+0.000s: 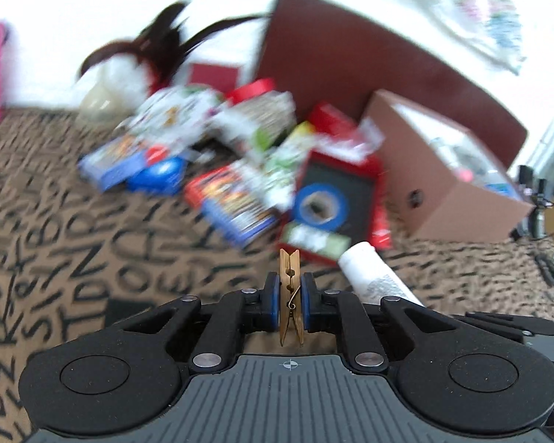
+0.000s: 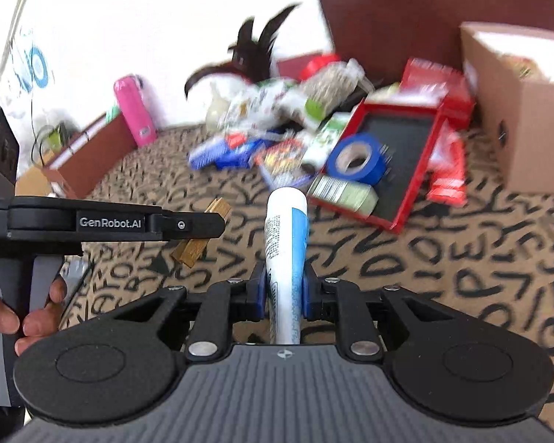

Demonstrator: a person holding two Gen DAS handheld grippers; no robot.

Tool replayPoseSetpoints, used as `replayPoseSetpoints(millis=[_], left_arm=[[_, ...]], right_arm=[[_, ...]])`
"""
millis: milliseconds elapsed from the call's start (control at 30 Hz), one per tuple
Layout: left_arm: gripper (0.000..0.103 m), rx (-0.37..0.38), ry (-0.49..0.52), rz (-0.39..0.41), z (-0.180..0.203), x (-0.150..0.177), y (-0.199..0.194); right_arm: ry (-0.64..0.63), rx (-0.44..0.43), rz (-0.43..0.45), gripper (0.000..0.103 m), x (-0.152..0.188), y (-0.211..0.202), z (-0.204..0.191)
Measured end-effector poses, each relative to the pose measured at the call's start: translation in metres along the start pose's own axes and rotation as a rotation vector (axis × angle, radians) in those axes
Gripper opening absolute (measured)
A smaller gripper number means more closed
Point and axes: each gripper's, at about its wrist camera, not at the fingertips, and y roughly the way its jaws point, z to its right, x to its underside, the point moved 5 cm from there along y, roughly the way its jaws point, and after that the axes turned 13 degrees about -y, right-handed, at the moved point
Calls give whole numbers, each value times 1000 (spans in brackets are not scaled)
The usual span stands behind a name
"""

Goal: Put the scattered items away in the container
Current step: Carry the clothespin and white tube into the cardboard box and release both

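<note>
Left tongs clamp a wooden clothespin; right tongs clamp a white tube, above open patterned cloth before the cardboard box

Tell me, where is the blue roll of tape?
The blue roll of tape sits in the shallow red tray, at its left end, next to a small green box and left of the brown cardboard box.

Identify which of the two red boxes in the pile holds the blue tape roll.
The open red tray with the dark lining: the blue tape roll sits inside it. The other red box, behind, holds no tape.
</note>
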Motion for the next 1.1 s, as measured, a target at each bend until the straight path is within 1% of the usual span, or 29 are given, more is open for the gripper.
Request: replayPoseSetpoints(millis=[167, 300, 367, 467, 600, 700, 800, 900, 1033, 1067, 1100], left_arm=[[8, 106, 50, 13, 62, -20, 5], [8, 177, 104, 20, 118, -37, 21], [8, 212, 135, 6, 148, -45, 34], [8, 237, 166, -6, 188, -55, 57], [8, 282, 160, -46, 232, -71, 96], [8, 285, 166, -79, 258, -83, 131], [8, 278, 143, -110, 273, -96, 172], [8, 264, 125, -147, 279, -106, 211], [9, 240, 133, -146, 286, -116, 251], [11, 237, 129, -144, 288, -119, 260], [32, 235, 128, -138, 290, -122, 269]], right_arm=[[18, 64, 91, 20, -17, -35, 29], [28, 119, 155, 20, -31, -59, 60], [30, 154, 182, 20, -40, -69, 78], [28, 221, 216, 20, -55, -81, 108], [29, 313, 237, 20, -74, -90, 156], [11, 378, 227, 20, -90, -90, 195], [13, 430, 208, 20, -101, -83, 235], [32, 462, 185, 20, -109, -70, 273], [55, 487, 137, 20, -113, -47, 318], [65, 488, 126, 20, -114, -41, 327], [77, 487, 117, 20, -116, -34, 337]])
